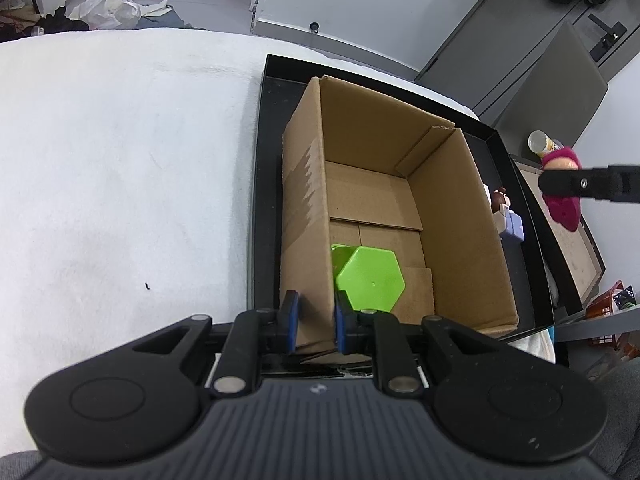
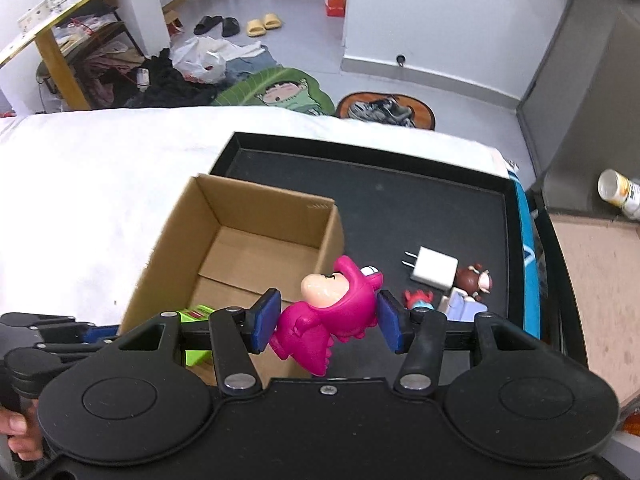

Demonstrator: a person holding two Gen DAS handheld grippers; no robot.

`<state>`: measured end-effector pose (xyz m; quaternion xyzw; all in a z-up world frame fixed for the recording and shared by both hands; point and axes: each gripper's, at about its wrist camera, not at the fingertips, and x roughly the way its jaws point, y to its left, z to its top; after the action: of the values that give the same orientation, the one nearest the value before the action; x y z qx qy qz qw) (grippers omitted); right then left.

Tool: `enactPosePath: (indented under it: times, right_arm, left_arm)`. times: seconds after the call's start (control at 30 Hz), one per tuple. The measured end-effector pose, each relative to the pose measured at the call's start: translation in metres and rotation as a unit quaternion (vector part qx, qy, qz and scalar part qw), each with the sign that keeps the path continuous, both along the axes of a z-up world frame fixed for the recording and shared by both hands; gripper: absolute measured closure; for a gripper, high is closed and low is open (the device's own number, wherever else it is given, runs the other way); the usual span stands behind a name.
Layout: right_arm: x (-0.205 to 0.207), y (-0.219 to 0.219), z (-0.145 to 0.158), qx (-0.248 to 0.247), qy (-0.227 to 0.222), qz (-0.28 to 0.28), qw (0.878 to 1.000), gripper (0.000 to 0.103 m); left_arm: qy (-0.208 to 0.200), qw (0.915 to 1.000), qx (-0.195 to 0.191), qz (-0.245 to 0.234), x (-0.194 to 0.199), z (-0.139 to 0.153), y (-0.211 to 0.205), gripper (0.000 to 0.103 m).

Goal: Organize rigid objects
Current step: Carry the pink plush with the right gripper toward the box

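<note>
An open cardboard box (image 1: 404, 184) (image 2: 240, 240) stands in a black tray (image 1: 264, 152) (image 2: 400, 200) on a white cloth. A green hexagonal object (image 1: 370, 278) (image 2: 196, 316) lies inside the box. My left gripper (image 1: 314, 320) is shut on the box's near left wall. My right gripper (image 2: 326, 320) is shut on a magenta dinosaur-suit figurine (image 2: 336, 304) (image 1: 562, 196), held above the tray by the box's right wall. A white charger plug (image 2: 434, 268), a brown-haired figurine (image 2: 472, 284) (image 1: 508, 216) and a small red-and-blue toy (image 2: 418, 300) lie in the tray.
A second shallow tray with a brown base (image 2: 600, 280) (image 1: 568, 240) sits to the right with a can (image 2: 620, 192) beside it. Grey cabinets (image 1: 520, 40) stand behind. Clothes, bags and slippers (image 2: 264, 24) litter the floor beyond the bed.
</note>
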<state>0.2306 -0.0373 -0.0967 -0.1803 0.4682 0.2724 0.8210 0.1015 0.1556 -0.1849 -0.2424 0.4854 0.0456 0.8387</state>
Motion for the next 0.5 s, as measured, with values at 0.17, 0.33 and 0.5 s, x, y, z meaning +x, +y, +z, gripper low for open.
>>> enactPosePath:
  times: [0.17,0.33,0.5]
  right_arm:
    - [-0.007,0.013,0.005,0.005,-0.011,0.009,1.000,0.051]
    - [-0.013,0.026,0.008,0.013,-0.020,0.022,0.999,0.051]
    - [-0.019,0.042,0.009,0.021,-0.024,0.037,0.999,0.051]
  left_arm:
    - [0.000,1.0000,-0.002,0.001,0.000,0.000,0.001,0.086]
    - [0.000,1.0000,-0.003,0.001,0.000,0.000,0.001,0.086]
    - [-0.001,1.0000,-0.004,0.001,0.001,0.000,0.001,0.086]
